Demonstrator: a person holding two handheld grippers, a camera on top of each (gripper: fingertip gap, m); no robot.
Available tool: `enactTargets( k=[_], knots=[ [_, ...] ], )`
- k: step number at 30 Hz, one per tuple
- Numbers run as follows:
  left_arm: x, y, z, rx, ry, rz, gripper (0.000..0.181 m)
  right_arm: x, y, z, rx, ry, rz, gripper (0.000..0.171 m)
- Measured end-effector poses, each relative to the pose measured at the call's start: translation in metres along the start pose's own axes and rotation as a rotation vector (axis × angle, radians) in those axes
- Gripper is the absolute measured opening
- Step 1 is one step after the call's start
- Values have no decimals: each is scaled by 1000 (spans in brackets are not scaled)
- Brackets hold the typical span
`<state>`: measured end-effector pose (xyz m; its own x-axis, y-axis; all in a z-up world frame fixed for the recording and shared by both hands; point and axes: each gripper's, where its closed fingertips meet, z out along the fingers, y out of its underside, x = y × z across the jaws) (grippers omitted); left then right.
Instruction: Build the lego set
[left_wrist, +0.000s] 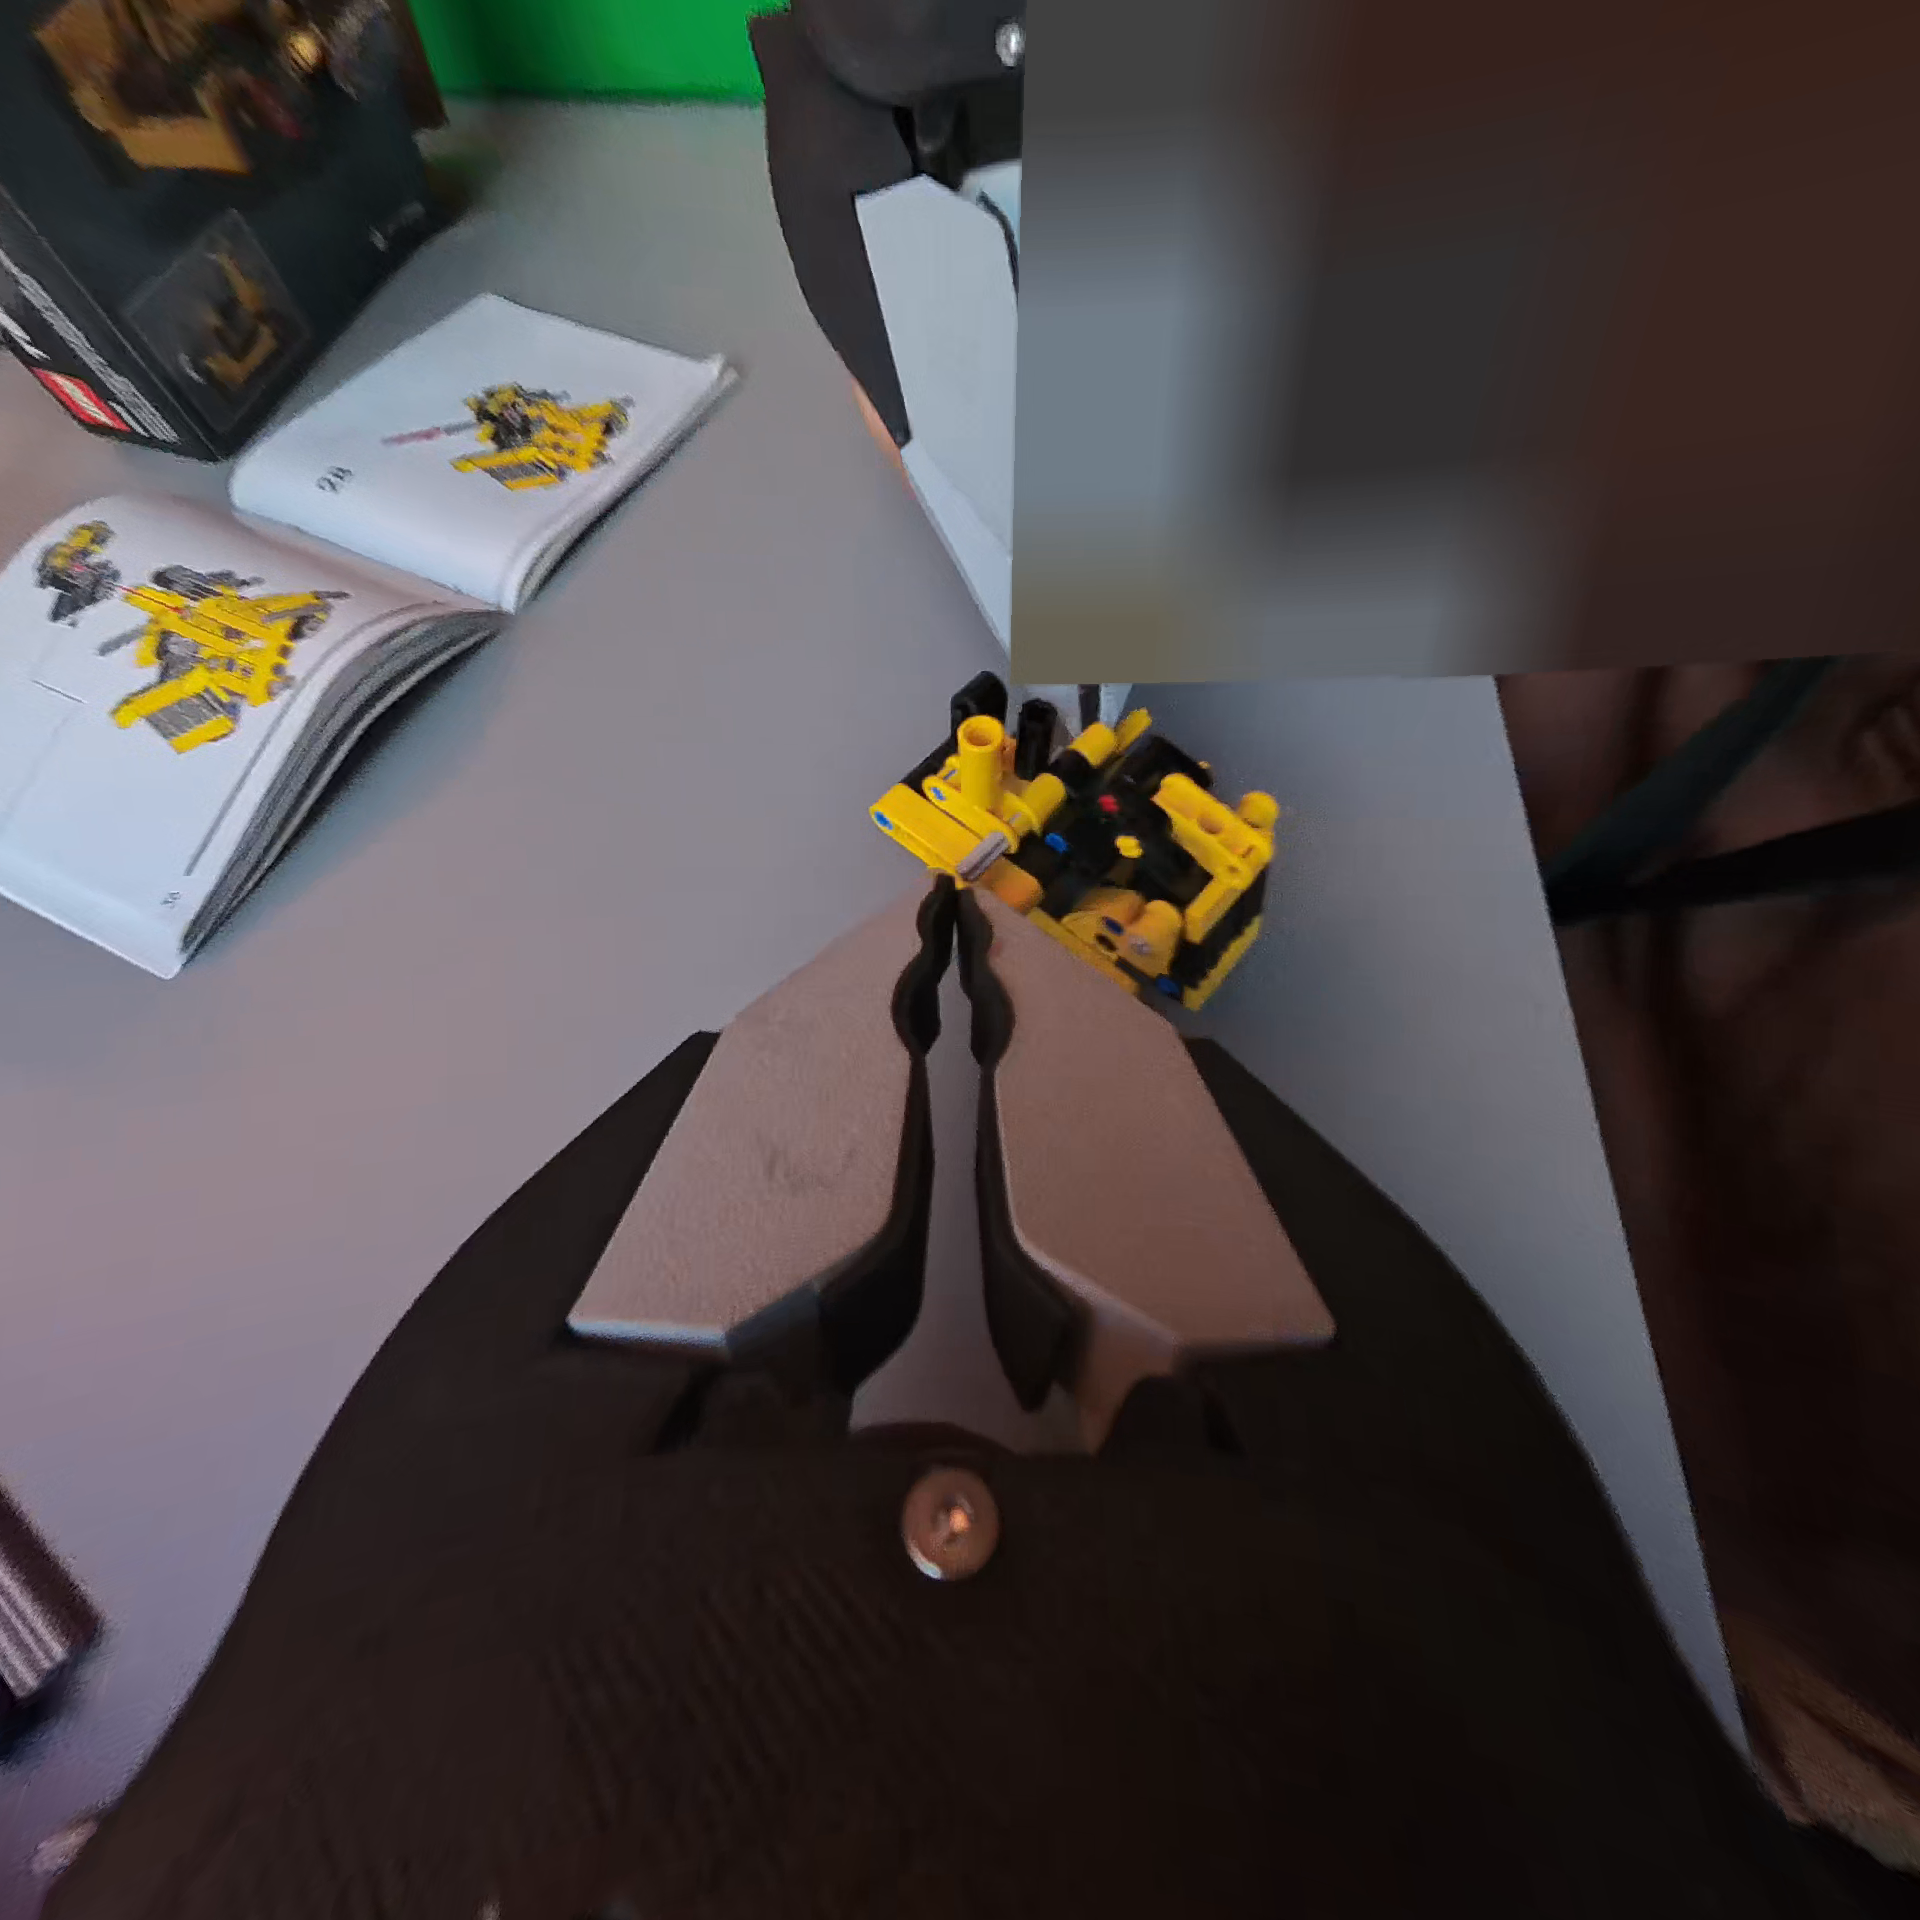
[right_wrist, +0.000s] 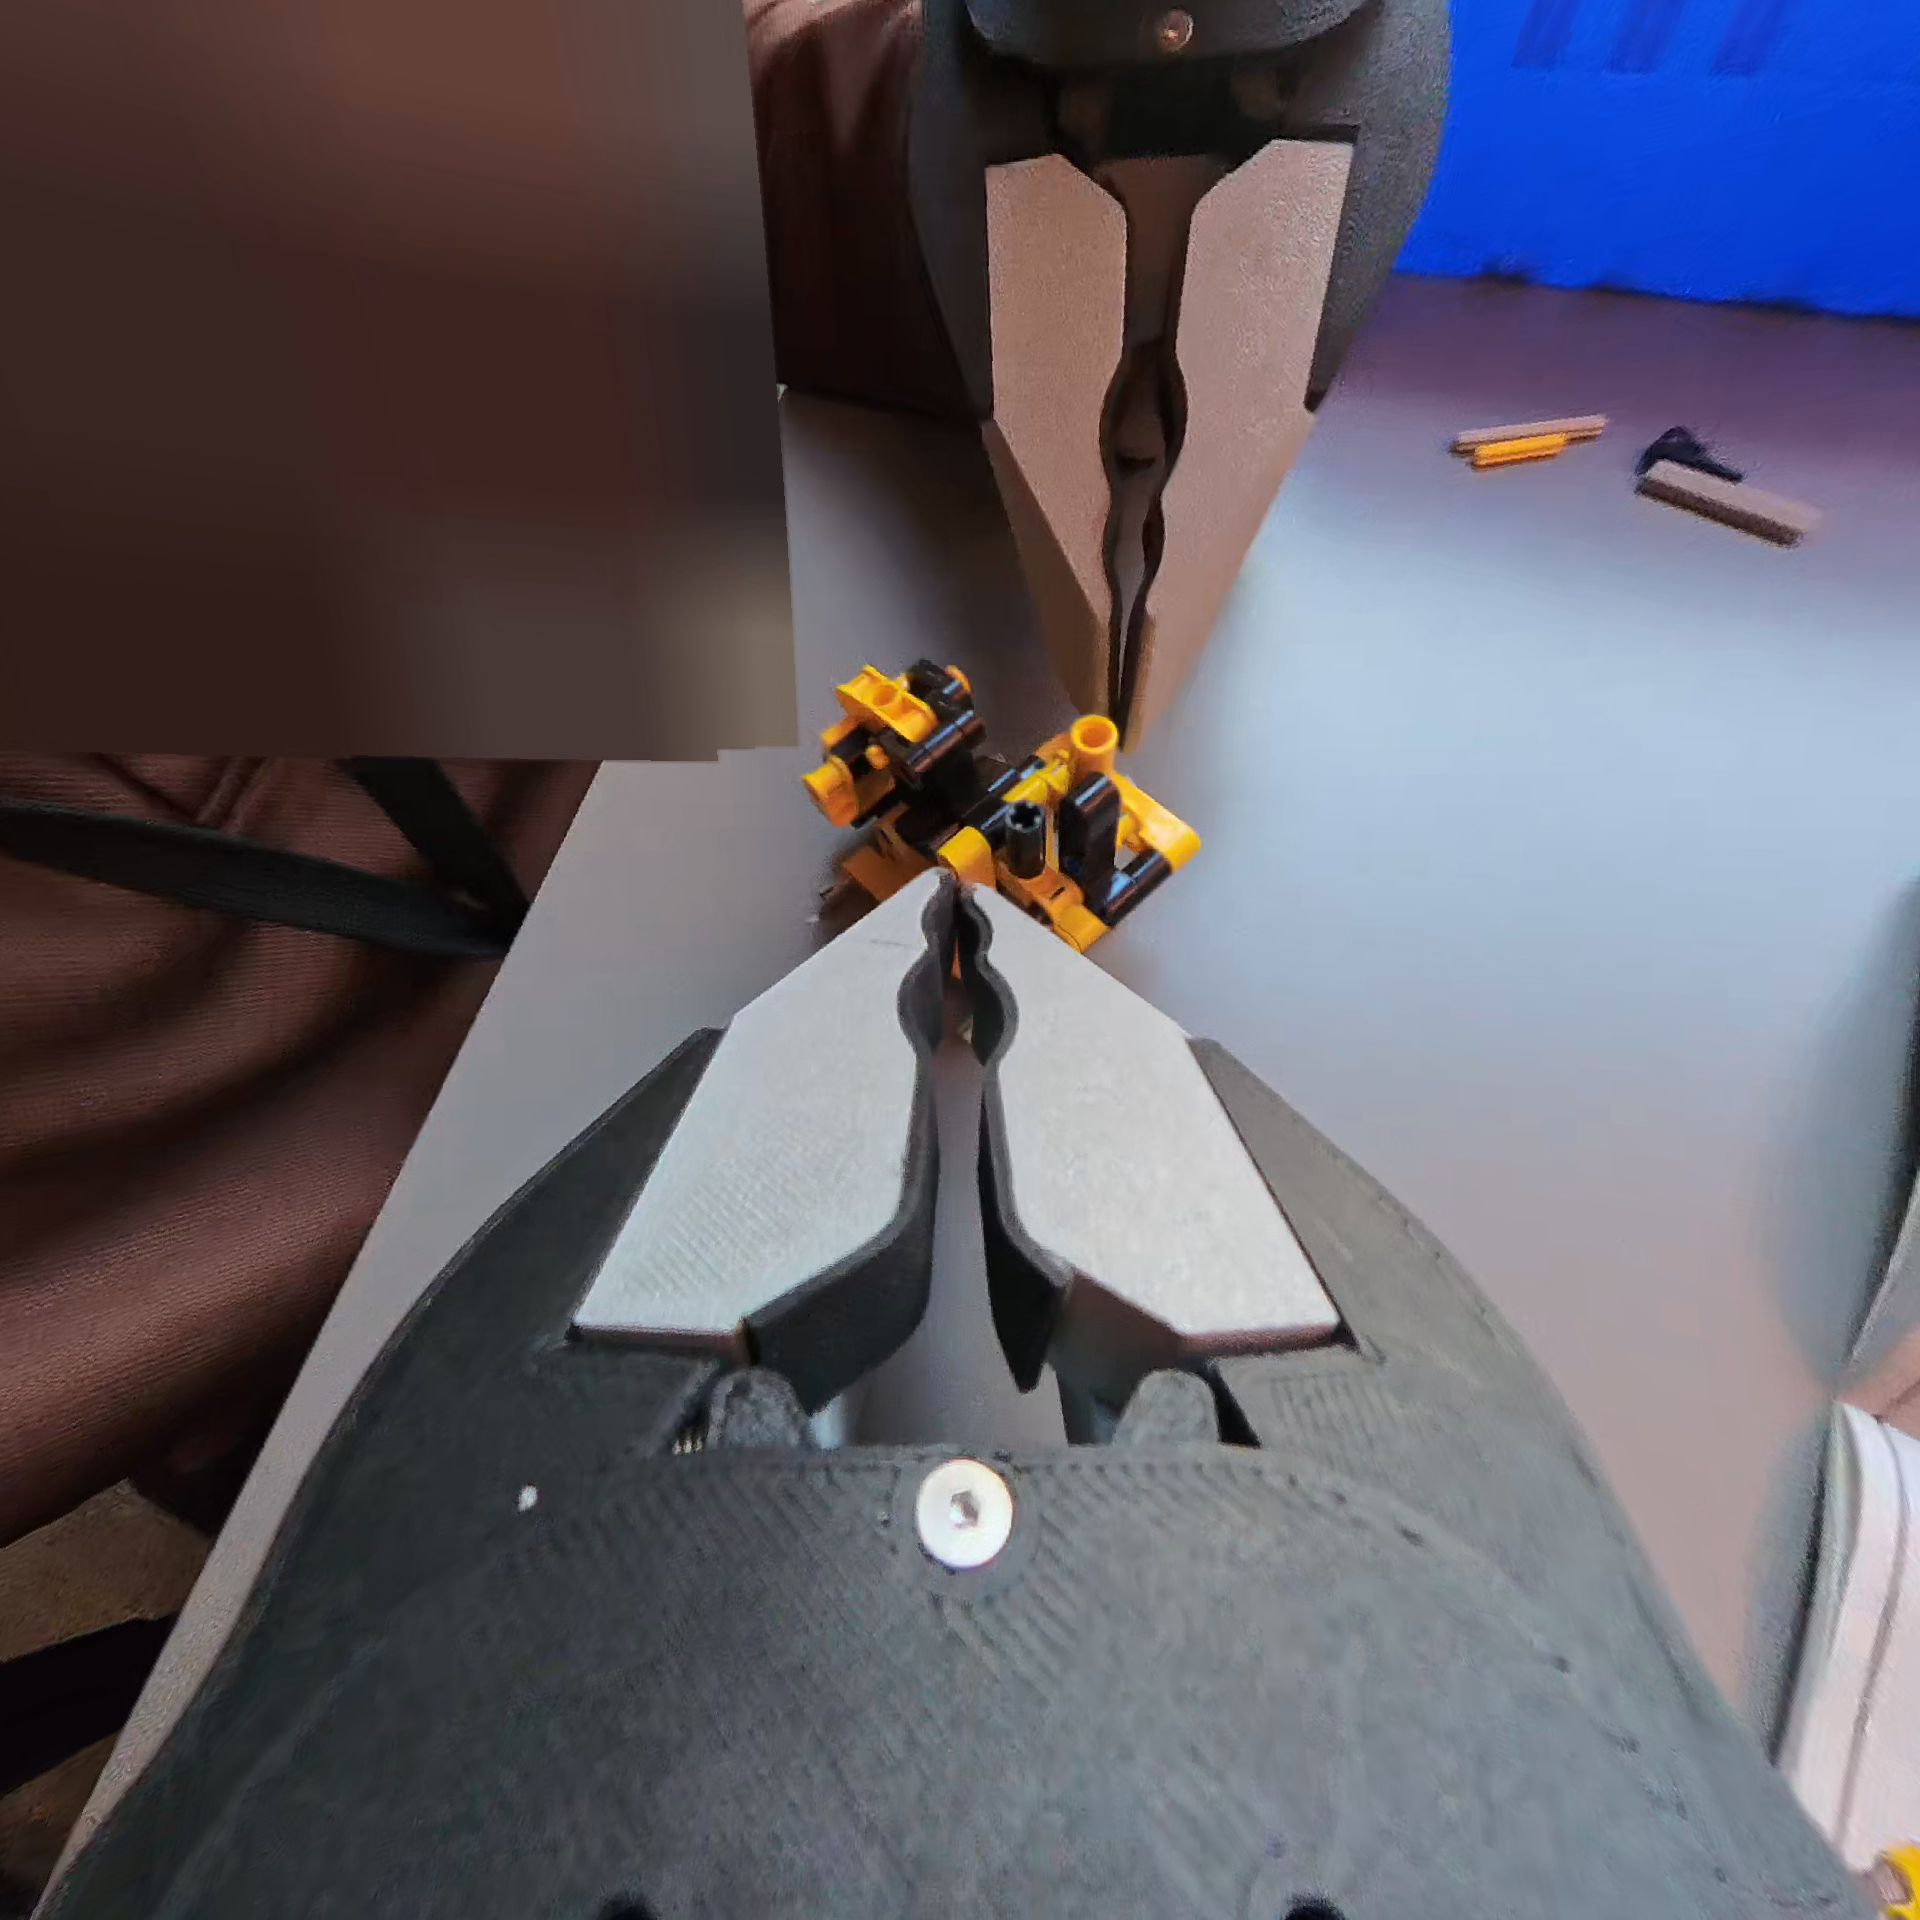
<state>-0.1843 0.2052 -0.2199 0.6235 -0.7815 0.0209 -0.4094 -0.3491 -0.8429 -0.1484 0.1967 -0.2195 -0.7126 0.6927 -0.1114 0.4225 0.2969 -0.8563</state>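
A partly built yellow and black lego model lies on the grey table near its edge by the person. It also shows in the right wrist view. My left gripper is shut, with nothing between its pads, and its tips rest against the model's near side by a short grey axle. In the right wrist view the left gripper comes down from above beside an upright yellow tube. My right gripper is shut with nothing between its pads, its tips at the model's near yellow edge.
An open instruction booklet and the set's dark box lie at the far left. Loose grey and orange beams, a grey beam and a black piece lie farther out. The person's brown clothing lines the table edge. Some 4 cm of space lies between my two pairs of fingers. The grey beam lies around 20 cm away from my left fingertips.
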Motion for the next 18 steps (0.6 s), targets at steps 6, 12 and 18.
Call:
enactTargets(
  k=[6,12,18],
  knots=[
    [7,-5,-2,40,74,-33,0,12,1,-10,-14,66,6,0],
    [10,-2,2,6,90,-67,14,-5,-12,-11,37,42,78,14],
    [17,-1,2,4,83,-100,12,0,2,2,-75,163,26,4]
  ],
)
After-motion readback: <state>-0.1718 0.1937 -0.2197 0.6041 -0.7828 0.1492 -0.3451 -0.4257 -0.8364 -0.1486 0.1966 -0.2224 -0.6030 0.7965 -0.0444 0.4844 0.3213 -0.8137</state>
